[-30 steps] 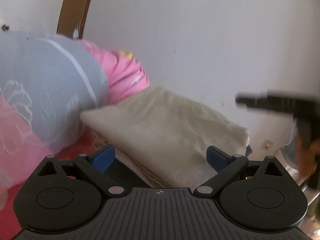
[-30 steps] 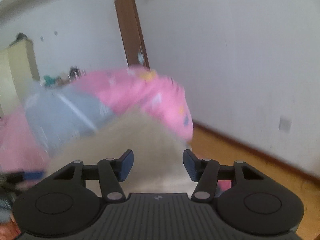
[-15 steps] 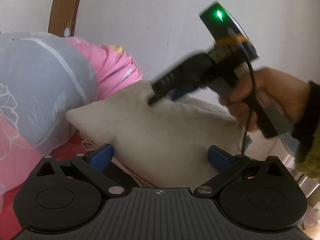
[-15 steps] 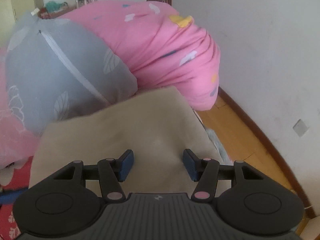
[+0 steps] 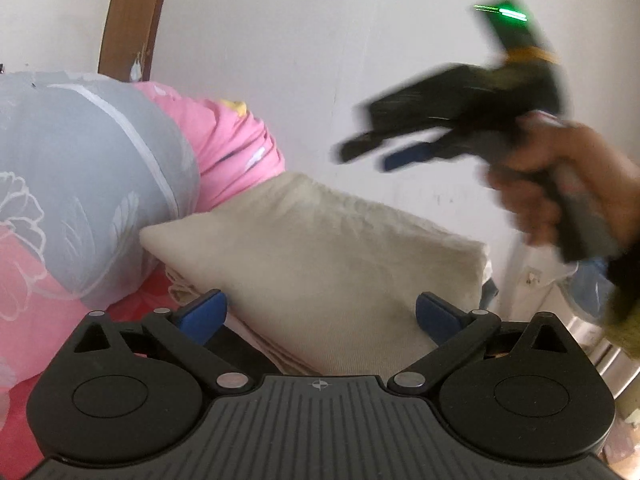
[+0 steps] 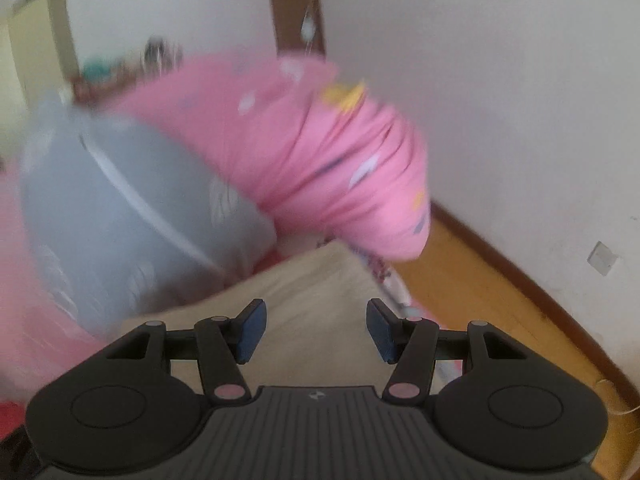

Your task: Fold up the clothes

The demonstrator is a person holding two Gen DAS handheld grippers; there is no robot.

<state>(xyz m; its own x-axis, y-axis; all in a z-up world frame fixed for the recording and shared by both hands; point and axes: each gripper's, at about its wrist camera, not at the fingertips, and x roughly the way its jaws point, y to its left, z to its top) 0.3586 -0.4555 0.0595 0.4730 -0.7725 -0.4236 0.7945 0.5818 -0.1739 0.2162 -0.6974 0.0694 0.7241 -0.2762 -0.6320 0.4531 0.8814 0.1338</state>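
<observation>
A folded beige garment (image 5: 320,256) lies as a thick pad on the bed, filling the middle of the left wrist view. My left gripper (image 5: 320,314) is open, its blue pads wide apart just in front of the garment's near edge, holding nothing. The right gripper (image 5: 384,152) hangs blurred in the air above the garment, held by a hand (image 5: 560,184). In the right wrist view the right gripper (image 6: 316,330) stands open over the beige garment (image 6: 312,304), with nothing between its pads.
A grey flowered pillow (image 5: 88,184) and a rolled pink quilt (image 5: 228,140) lie behind the garment on the left. A white wall (image 5: 320,60) and a brown door frame (image 5: 128,20) stand behind. Wooden floor (image 6: 480,292) runs along the bed's right side.
The right gripper has lifted off the beige garment and pulled back to the right. The left gripper has hardly moved and stays open.
</observation>
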